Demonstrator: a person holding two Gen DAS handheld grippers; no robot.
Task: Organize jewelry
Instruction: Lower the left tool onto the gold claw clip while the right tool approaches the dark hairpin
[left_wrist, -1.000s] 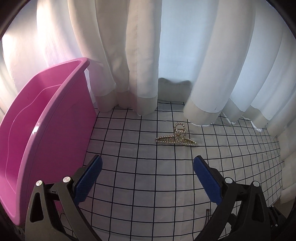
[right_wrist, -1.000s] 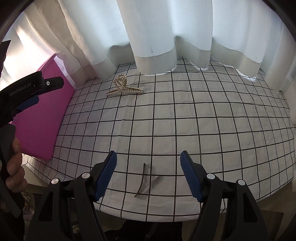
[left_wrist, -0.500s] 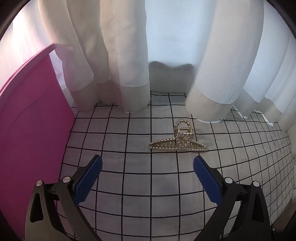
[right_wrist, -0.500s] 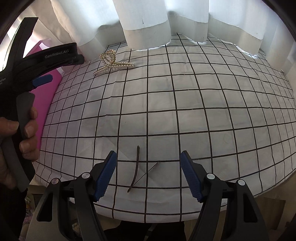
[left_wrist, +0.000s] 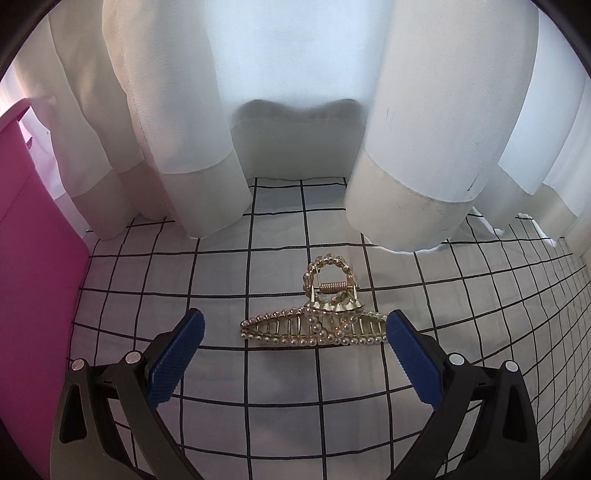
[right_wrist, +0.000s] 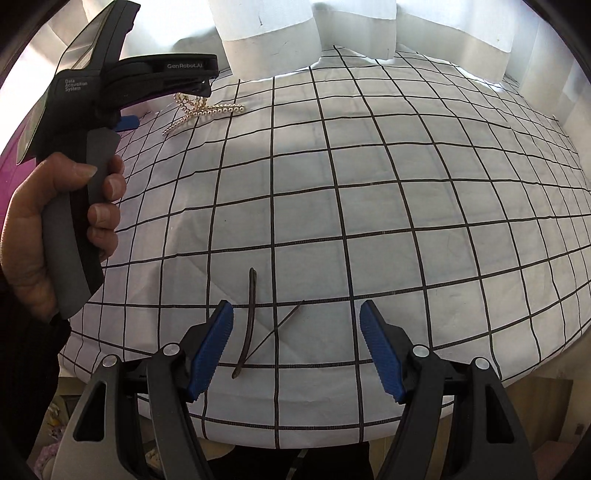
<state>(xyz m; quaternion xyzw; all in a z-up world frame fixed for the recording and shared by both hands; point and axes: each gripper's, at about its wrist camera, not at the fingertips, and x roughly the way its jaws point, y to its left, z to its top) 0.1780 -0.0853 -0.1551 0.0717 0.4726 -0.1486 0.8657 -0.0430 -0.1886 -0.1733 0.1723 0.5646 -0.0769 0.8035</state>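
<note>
A gold pearl hair claw (left_wrist: 317, 317) lies on the grid-patterned cloth just beyond my left gripper (left_wrist: 295, 325), which is open with its blue pads on either side of the claw's ends. The claw also shows in the right wrist view (right_wrist: 203, 110), partly hidden behind the left gripper's body. A dark bobby pin (right_wrist: 251, 321) lies on the cloth near the front edge, between the open blue pads of my right gripper (right_wrist: 295, 317), nearer the left pad. A pink bin (left_wrist: 26, 277) stands at the left.
White curtains (left_wrist: 295, 129) hang down to the cloth right behind the hair claw. The checked tablecloth (right_wrist: 369, 184) ends at a front edge just under my right gripper. A hand (right_wrist: 44, 229) holds the left gripper's handle at the left.
My left gripper has moved forward and down to the hair claw, which now sits between its pads; the pink bin slid out to the left. My right gripper closed in on the bobby pin.
</note>
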